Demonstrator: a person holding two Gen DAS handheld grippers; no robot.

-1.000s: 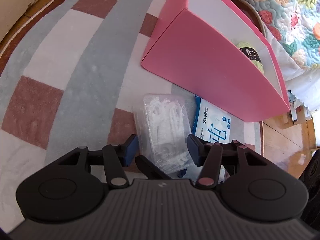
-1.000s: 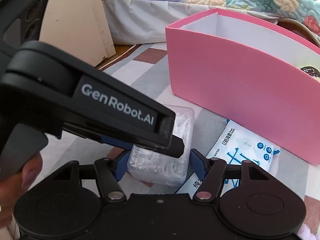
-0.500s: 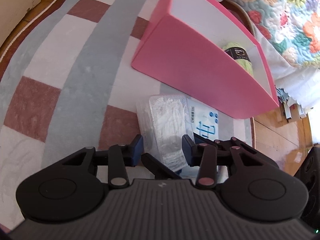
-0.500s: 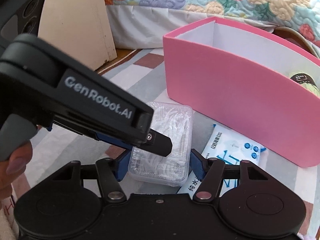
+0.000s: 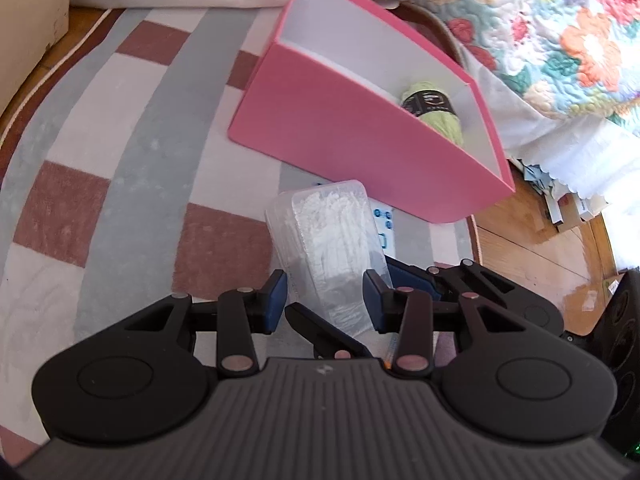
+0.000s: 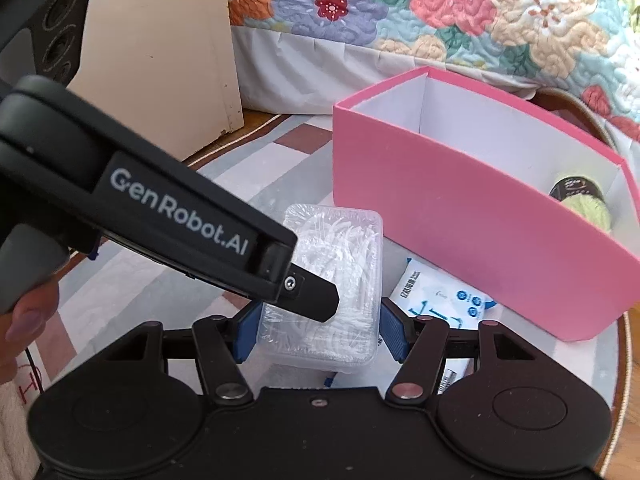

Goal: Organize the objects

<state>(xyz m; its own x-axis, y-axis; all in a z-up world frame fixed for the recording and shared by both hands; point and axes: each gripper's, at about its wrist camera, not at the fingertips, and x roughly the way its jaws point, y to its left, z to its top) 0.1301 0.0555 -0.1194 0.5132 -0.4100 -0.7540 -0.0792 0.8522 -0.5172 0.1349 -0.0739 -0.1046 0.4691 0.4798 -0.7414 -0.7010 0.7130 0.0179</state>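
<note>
Clear plastic case (image 5: 336,248) now lifted and tilted off the rug (image 5: 120,128), in front of the pink box (image 5: 352,140). Left gripper (image 5: 325,300): fingers just closed further, narrow, pinching the case's near end. Right gripper (image 6: 318,332): fingers half open, clamping its sides. Probably bound for the box. Count: one case, one wipes packet (image 6: 444,300) on the rug beneath, one yarn skein (image 5: 434,110) inside the box.

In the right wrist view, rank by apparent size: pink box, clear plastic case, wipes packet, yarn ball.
1. pink box, clearly largest.
2. clear plastic case, though it sits nearer the camera.
3. wipes packet, partly hidden behind the case and gripper.
4. yarn ball, only partly visible inside the box, so its rank against the packet is unsure.
</note>
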